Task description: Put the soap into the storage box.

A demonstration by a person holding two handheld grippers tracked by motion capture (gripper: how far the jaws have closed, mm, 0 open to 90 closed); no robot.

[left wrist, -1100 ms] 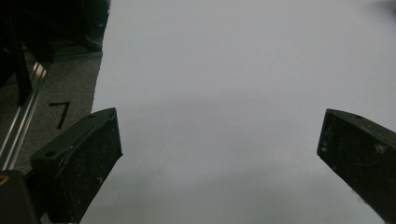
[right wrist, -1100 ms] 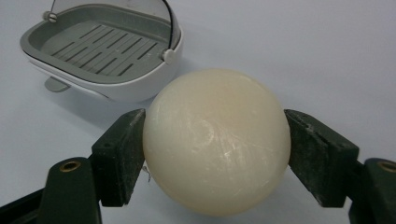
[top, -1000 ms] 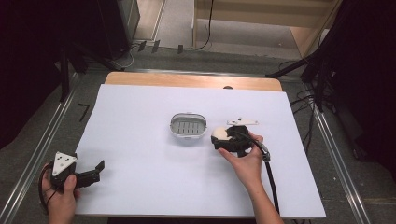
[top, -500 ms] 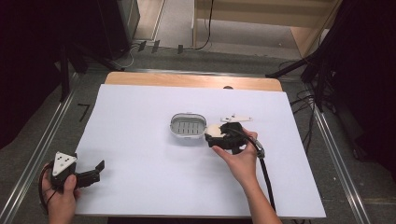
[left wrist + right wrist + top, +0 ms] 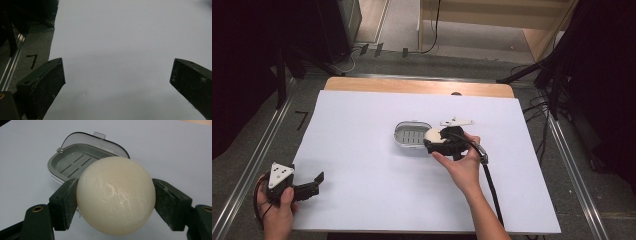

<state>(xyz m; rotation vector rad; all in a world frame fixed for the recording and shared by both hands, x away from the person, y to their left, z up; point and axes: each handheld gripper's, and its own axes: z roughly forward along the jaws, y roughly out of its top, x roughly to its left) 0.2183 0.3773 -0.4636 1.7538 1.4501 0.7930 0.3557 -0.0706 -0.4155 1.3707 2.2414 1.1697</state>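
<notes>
The right tongs (image 5: 115,202) are clamped on a round, cream-white bar of soap (image 5: 115,196), one black jaw pressing each side of it. In the right gripper view the soap sits between the jaws with its smooth, faintly scratched face toward the camera, raised off the white sheet below. Just beyond it lies an oval grey plastic soap dish (image 5: 75,165) with a slotted floor and a clear hinged lid (image 5: 98,141) folded back behind it; the dish is open and holds nothing.

In the high view the right tongs (image 5: 439,141) are held by the person's right hand (image 5: 464,165) near the middle of the white-covered worktop (image 5: 362,190), with the soap (image 5: 432,134) at the right-hand edge of the soap dish (image 5: 411,137), partly over its rim. Whether the soap touches the rim cannot be told. A thick black cable (image 5: 492,192) trails from the gripper back along the forearm.

The left tongs (image 5: 314,182) rest at the near left corner of the worktop, well apart from the dish, held in the person's left hand (image 5: 279,212) with a grey three-cornered plate (image 5: 280,173) on top. In the left gripper view the left tongs (image 5: 117,80) stand wide open, with bare white sheet between the jaws.
</notes>
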